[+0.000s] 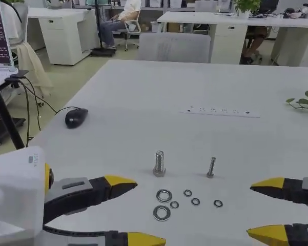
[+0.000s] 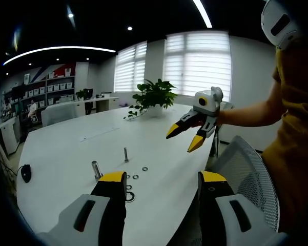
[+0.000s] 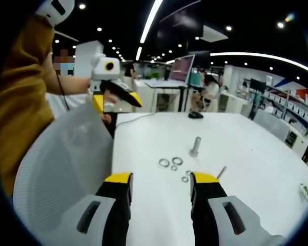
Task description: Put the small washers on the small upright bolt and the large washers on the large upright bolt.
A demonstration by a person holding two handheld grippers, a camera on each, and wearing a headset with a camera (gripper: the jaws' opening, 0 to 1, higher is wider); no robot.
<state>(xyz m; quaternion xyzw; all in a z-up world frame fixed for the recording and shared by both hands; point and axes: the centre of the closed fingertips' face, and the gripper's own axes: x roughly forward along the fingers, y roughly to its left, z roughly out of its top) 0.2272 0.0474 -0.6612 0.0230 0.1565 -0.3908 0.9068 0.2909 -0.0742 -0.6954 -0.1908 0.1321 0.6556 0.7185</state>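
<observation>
On the white table, the large upright bolt stands left of the small upright bolt. In front of them lie two large washers and several small washers, flat and loose. My left gripper is open at the lower left, its yellow tips just left of the washers. At the lower right my right gripper is open too, just right of them. The left gripper view has its own jaws spread, with both bolts beyond. The right gripper view faces the washers and large bolt.
A black mouse lies at the table's left and a white power strip farther back. Plant leaves reach in at the right edge. A grey chair stands behind the table. A mesh chair back is near the person.
</observation>
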